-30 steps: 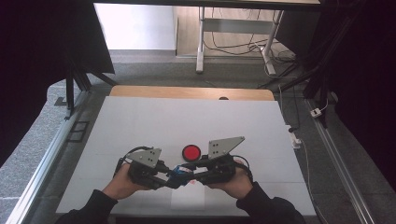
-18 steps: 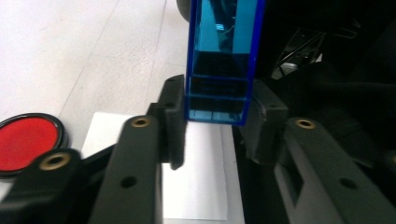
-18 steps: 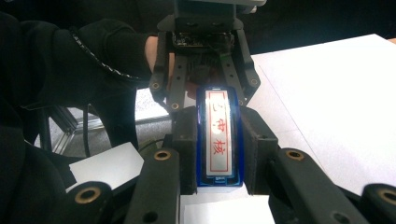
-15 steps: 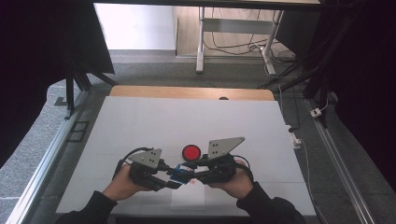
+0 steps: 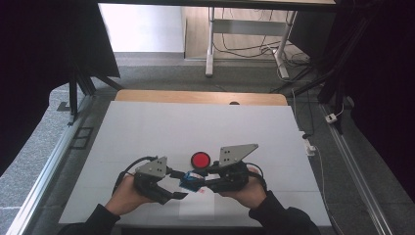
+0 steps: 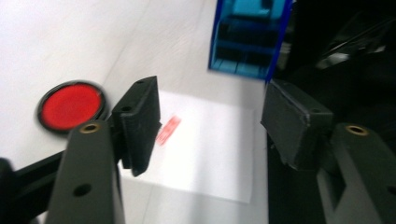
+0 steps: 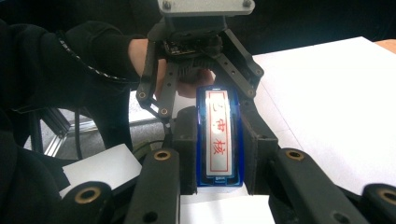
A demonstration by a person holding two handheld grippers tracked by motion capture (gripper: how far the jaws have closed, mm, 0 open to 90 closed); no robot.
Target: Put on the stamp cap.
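A white table is lying under me, with a red disc sitting just beyond my grippers. My right gripper is clamping the blue stamp above a white paper sheet. My left gripper has just been opening its jaws, and they are standing apart with nothing between them

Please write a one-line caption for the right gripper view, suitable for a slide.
Right gripper clamps an upright blue stamp case with red characters, while the left gripper faces it with jaws parted.
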